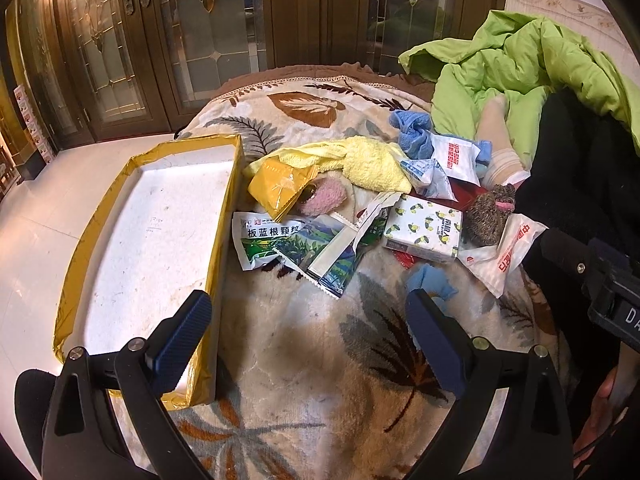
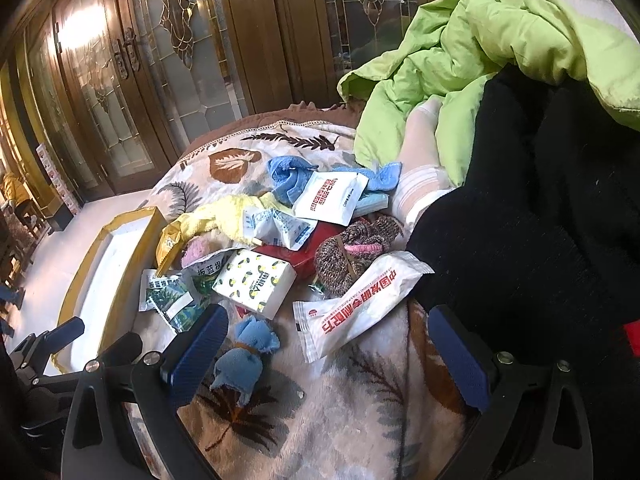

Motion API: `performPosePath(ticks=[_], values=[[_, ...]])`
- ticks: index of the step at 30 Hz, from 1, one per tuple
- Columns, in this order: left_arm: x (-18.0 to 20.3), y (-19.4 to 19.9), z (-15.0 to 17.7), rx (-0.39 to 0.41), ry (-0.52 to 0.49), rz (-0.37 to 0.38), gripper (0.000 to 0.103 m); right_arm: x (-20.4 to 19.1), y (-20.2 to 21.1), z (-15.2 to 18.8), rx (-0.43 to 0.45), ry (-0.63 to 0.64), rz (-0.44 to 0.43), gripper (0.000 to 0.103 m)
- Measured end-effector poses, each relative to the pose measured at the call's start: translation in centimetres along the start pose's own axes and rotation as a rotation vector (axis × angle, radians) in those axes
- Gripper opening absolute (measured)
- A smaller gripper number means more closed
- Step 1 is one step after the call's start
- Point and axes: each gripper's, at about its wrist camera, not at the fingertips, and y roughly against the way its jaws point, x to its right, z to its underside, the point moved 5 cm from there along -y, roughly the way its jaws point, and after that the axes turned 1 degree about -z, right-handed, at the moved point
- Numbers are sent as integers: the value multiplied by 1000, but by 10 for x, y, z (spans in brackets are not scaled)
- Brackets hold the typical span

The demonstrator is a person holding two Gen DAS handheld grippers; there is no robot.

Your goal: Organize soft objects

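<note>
- My left gripper [image 1: 308, 340] hangs with its fingers spread wide and nothing between them; the left finger sits over the near corner of the box [image 1: 160, 240], the right finger over the blanket [image 1: 304, 380].
- My right gripper [image 2: 328, 356] is also spread and empty. A small blue cloth bundle [image 2: 240, 364] lies just inside its left finger; I can't tell if they touch.
- In the left view that same bundle is half hidden behind the right finger, so I only see its top.
- The pile of soft things sits in the middle of both frames: a yellow towel [image 1: 368, 160], a blue towel [image 1: 412, 132], a pink fuzzy piece [image 1: 324, 198] tucked partly under a yellow packet [image 1: 276, 188], and a brown knitted sock [image 2: 352, 256].
- Mixed in are a tissue pack with a lemon print [image 2: 256, 284], green sachets [image 1: 280, 244] and white wrappers [image 2: 356, 312] whose lettering I can't read fully.
- Something red [image 2: 296, 258] lies under the tissue pack, mostly covered; I can't say what it is.
- The box, white inside with gold edging, is empty and sits at centre left of the left view.
- A person's leg in black [image 2: 540, 220] fills the right side, with a pale sock [image 2: 416, 184] poking out below a green quilt [image 2: 480, 52].
- The blanket has a leaf pattern; behind it stand dark wooden doors with leaded glass [image 1: 120, 40] and a pale tiled floor [image 1: 32, 220].
</note>
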Motion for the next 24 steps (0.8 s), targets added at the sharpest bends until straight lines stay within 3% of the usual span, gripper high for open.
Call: performPosePath(ticks=[20, 24], values=[[-4, -7, 0, -9, 21, -3, 98, 18, 1, -6, 6, -37, 10, 101], [12, -12, 2, -39, -42, 57, 98, 25, -1, -8, 6, -52, 4, 101]])
